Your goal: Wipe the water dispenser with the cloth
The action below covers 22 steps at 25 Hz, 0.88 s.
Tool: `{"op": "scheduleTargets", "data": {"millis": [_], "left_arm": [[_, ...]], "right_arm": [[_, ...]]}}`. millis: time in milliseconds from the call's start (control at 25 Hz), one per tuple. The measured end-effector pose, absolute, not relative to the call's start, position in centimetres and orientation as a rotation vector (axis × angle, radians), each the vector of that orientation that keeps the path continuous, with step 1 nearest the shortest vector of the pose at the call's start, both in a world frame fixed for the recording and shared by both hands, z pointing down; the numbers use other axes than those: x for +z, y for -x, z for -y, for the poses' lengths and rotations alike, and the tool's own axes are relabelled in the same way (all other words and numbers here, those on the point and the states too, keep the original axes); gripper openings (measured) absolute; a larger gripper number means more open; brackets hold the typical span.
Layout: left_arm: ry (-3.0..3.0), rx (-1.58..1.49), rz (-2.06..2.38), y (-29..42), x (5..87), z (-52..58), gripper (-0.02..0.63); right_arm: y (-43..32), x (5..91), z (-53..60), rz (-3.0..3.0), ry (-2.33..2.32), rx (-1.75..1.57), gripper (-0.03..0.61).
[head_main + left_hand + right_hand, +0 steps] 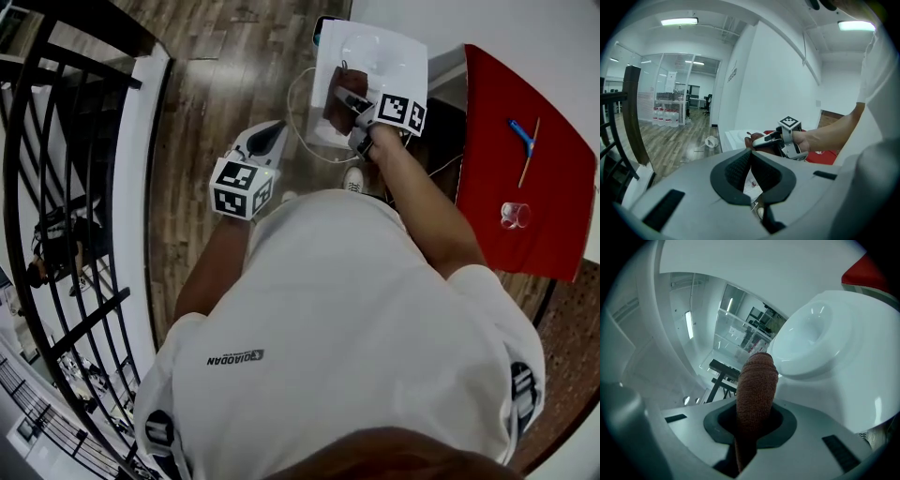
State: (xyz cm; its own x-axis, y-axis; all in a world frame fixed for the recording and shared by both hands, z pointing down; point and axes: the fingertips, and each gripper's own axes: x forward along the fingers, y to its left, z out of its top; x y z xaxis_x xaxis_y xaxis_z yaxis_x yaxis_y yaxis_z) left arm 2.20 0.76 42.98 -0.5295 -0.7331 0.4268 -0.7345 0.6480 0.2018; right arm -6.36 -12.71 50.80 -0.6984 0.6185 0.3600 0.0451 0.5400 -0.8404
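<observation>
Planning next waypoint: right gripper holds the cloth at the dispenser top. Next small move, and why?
Probably sweep the right gripper across the water dispenser top toward its round recess: its jaws are shut on the brown cloth, whose tip is by that recess's rim. The left gripper hangs clear, shut and empty.

Bright, even indoor light throughout. Ceiling strip lamps [679, 21] burn white above and ahead of the left gripper [750, 153]. Ahead of the right gripper [754, 414], the glossy water dispenser [811, 333] carries soft patches of glare. The cloth [757, 380] in its jaws looks slightly soft, close to the lens. Both gripper views bend strongly and fall to black at the corners.
</observation>
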Motion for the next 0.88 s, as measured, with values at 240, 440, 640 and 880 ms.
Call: {"op": "scheduleTargets", "data": {"millis": [240, 440, 640, 880], "left_arm": [[-1.204, 0.022, 2.36, -1.6, 42.7, 0.8, -0.008], [-1.247, 0.041, 2.341, -1.6, 42.8, 2.4, -0.008], [-1.278, 0.046, 2.325, -1.3, 42.8, 3.9, -0.008], [-1.303, 0.047, 2.316, -1.1, 42.8, 5.3, -0.008]], "right_arm": [[5.3, 50.6, 16.2, 2.152, 0.46, 1.177, 0.051], [4.1, 51.0, 20.3, 2.177, 0.372, 1.207, 0.051], [3.1, 51.0, 23.6, 2.206, 0.306, 1.221, 0.051], [1.8, 51.1, 26.9, 2.238, 0.23, 1.227, 0.051]]}}
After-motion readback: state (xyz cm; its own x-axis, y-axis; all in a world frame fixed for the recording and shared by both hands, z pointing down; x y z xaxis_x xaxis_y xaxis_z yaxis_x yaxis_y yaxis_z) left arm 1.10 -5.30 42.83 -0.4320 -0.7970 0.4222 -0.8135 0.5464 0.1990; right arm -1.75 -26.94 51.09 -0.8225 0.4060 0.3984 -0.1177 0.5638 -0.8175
